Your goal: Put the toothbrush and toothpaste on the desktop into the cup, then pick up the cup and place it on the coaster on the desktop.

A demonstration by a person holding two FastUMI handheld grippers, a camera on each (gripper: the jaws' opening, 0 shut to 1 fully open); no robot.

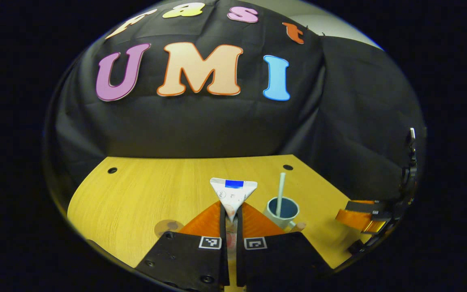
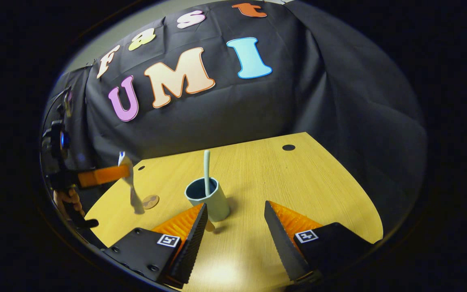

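Note:
My left gripper (image 1: 230, 215) is shut on a white toothpaste tube (image 1: 232, 194), held upright with its flat crimped end up. To its right stands the pale cup (image 1: 283, 211) with the toothbrush (image 1: 280, 187) standing in it. In the right gripper view the cup (image 2: 209, 199) sits on the wooden desk (image 2: 298, 178) just ahead of my open right gripper (image 2: 235, 221), with the toothbrush handle (image 2: 206, 170) rising from it. At the left there, the left gripper (image 2: 103, 175) holds the toothpaste tube (image 2: 130, 182) above the desk. A small round coaster (image 2: 151, 201) lies beside it.
The coaster (image 1: 168, 227) lies on the desk (image 1: 144, 190) left of my left gripper's fingers. The right gripper (image 1: 361, 219) shows at the far right of the left gripper view. A hand (image 2: 68, 199) holds the left gripper. Black cloth walls close the desk behind and at the sides.

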